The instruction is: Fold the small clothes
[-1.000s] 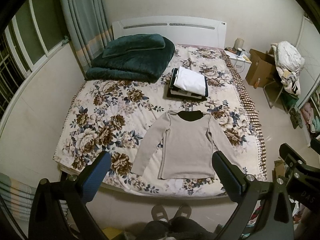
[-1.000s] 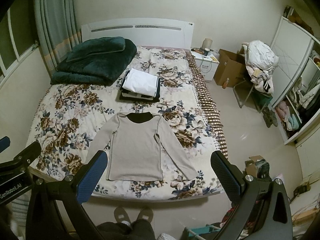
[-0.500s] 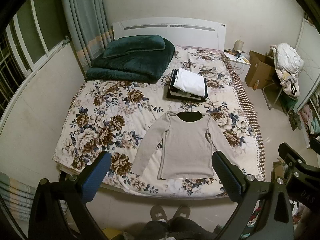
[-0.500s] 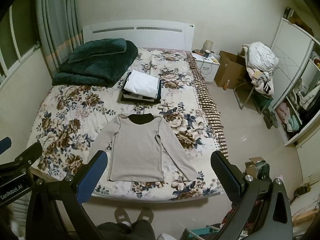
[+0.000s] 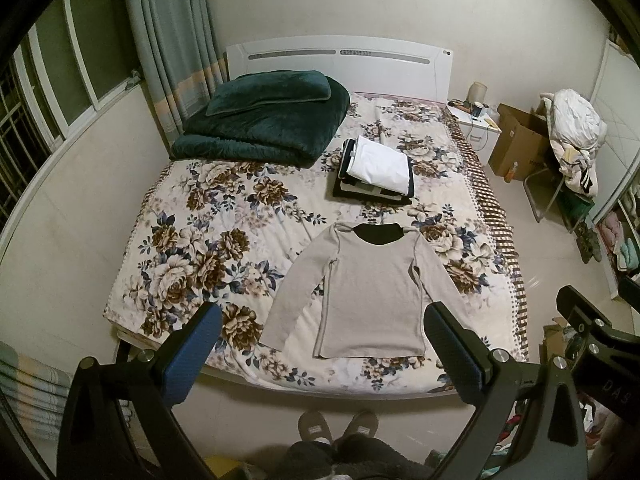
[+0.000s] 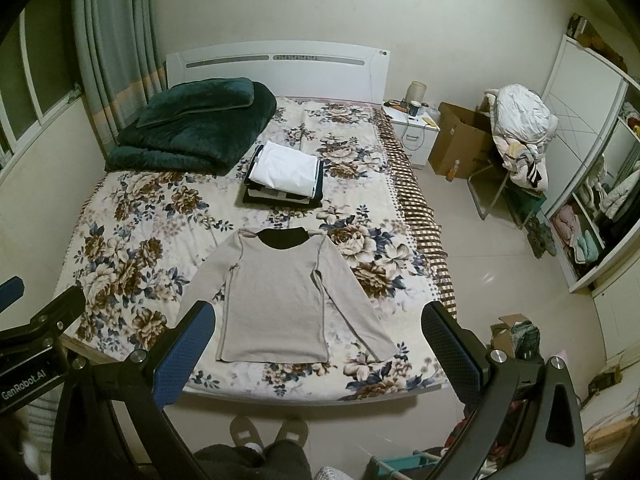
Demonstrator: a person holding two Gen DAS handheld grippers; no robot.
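Left wrist view: the shirt (image 5: 372,292) lies flat, unfolded; both grippers (image 5: 320,336) (image 6: 316,332) are held spread, empty; a sleeve must be gripped next.

One grey long-sleeved top (image 5: 370,294) lies on one bed (image 5: 200,248), alongside one stack of folded clothes (image 5: 376,172), one green blanket (image 5: 260,124), two slippers (image 5: 338,426) and one cardboard box (image 5: 518,142).

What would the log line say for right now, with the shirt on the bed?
stage: before folding | beige long-sleeve shirt: flat on floral bed, unfolded | left gripper: open, empty | right gripper: open, empty
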